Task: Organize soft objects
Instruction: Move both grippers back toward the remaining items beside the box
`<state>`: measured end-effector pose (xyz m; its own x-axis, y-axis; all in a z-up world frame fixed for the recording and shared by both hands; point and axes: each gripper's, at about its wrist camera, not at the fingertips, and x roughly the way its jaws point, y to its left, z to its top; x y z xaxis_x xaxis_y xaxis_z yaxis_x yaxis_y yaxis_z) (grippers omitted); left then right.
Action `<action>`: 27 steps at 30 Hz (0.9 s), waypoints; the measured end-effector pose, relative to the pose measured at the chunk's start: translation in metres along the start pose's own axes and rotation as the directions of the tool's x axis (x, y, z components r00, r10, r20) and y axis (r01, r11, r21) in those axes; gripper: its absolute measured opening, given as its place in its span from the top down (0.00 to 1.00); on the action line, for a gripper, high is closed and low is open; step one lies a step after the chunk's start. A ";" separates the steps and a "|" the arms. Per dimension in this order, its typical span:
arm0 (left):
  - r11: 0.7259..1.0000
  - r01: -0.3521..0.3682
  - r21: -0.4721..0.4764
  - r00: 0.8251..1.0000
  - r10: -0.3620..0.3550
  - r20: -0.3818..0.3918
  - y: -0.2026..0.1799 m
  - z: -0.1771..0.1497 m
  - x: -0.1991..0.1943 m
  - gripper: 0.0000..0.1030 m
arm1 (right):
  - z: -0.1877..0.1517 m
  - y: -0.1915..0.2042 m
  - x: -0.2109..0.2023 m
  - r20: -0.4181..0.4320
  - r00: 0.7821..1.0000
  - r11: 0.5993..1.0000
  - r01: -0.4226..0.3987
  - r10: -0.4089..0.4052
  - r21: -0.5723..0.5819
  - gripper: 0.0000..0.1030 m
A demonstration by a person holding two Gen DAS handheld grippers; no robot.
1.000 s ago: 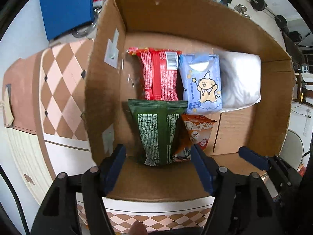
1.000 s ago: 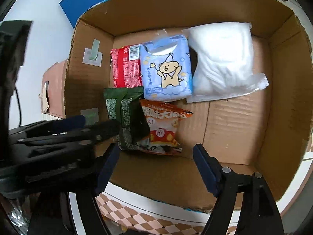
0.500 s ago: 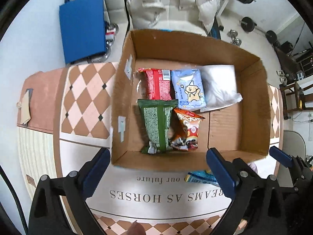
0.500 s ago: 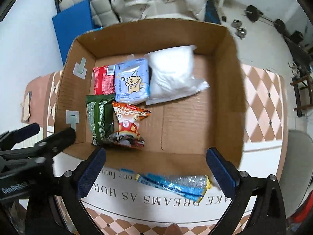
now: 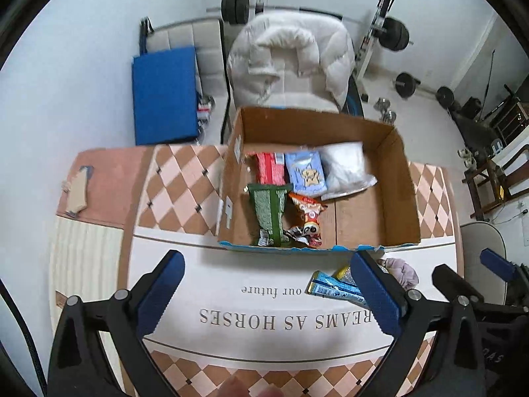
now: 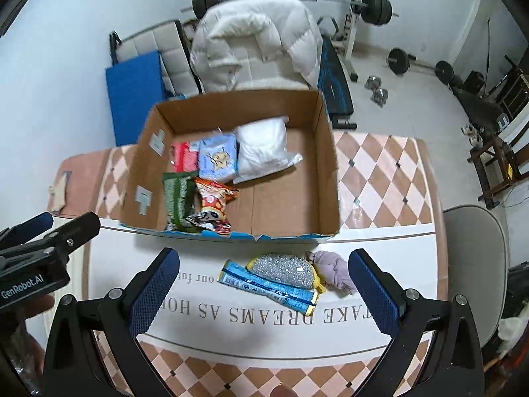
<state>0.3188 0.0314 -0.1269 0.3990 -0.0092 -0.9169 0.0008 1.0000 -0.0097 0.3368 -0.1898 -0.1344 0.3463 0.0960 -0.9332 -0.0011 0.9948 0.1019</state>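
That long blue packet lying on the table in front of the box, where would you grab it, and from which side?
Grip the blue packet across its narrow width near the free left end, coming from above. It lies flat and long, while the silvery pouch overlaps its right part. The right gripper stands open above it.

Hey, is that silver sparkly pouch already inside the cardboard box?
No, the pouch lies on the table outside the box, in front of its near wall, beside a blue packet.
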 end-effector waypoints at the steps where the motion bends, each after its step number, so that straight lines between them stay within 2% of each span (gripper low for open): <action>1: 1.000 -0.001 0.002 1.000 0.001 0.012 -0.001 -0.002 -0.007 0.00 | -0.002 0.000 -0.009 0.014 1.000 1.000 -0.003 0.003 -0.002 0.00; 7: 1.000 -0.006 0.016 0.997 0.005 0.080 -0.006 -0.011 -0.047 0.00 | -0.013 0.002 -0.054 0.093 0.996 1.000 -0.008 0.010 -0.016 0.00; 10: 1.000 -0.016 0.021 0.995 0.013 0.104 -0.010 -0.013 -0.059 0.00 | -0.017 0.005 -0.066 0.101 0.994 0.999 -0.032 0.033 -0.015 0.00; 15: 1.000 -0.008 0.003 0.997 0.008 0.076 -0.015 -0.017 -0.052 0.00 | -0.019 -0.003 -0.073 0.107 0.993 0.999 -0.050 0.049 0.002 0.00; 18: 1.000 -0.001 -0.006 1.000 0.001 0.004 -0.023 -0.028 -0.024 0.00 | -0.021 -0.018 -0.059 0.078 0.996 0.998 -0.051 0.049 0.024 0.00; 21: 1.000 0.004 -0.020 0.996 -0.006 -0.092 -0.034 -0.043 0.015 0.00 | -0.025 -0.044 -0.025 -0.007 0.999 0.997 -0.042 0.043 0.057 0.00; 23: 1.000 0.006 -0.019 0.986 -0.009 -0.169 -0.045 -0.054 0.048 0.00 | -0.032 -0.066 0.007 -0.067 0.998 0.997 -0.012 0.017 0.079 0.00; 27: 0.999 0.035 -0.019 0.949 -0.039 -0.314 -0.070 -0.072 0.105 0.00 | -0.045 -0.108 0.067 -0.181 0.983 0.990 0.034 -0.008 0.140 0.00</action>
<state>0.2951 -0.0394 -0.2515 0.0907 -0.0491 -0.9947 -0.0026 0.9988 -0.0495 0.3179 -0.2890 -0.2238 0.1705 0.0924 -0.9810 0.1424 0.9828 0.1173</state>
